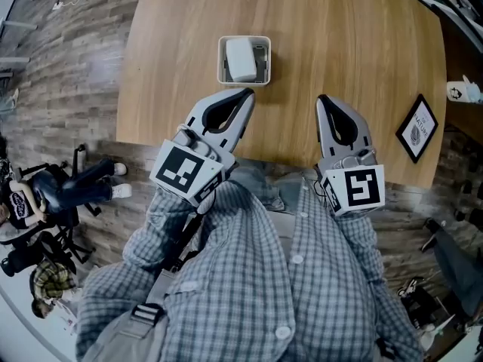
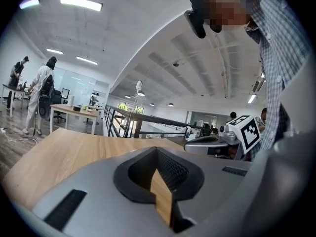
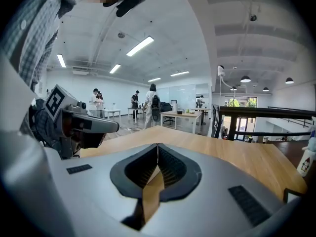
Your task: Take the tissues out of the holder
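A white square tissue holder [image 1: 244, 60] stands on the wooden table [image 1: 339, 36], with a white pack of tissues [image 1: 240, 59] upright inside it. My left gripper [image 1: 249, 93] is shut and empty, its tip just in front of the holder and slightly to its right. My right gripper [image 1: 323, 99] is also shut and empty, over the table's near edge, well to the right of the holder. In the left gripper view the jaws [image 2: 157, 151] meet with nothing between them. The right gripper view shows the same [image 3: 158, 146]. Neither gripper view shows the holder.
A black-framed picture [image 1: 416, 128] lies near the table's right edge, with a small white figure [image 1: 462, 91] beyond it. A person sits on a chair [image 1: 45, 194] on the floor at the left. Desks and standing people [image 3: 148, 105] are far off.
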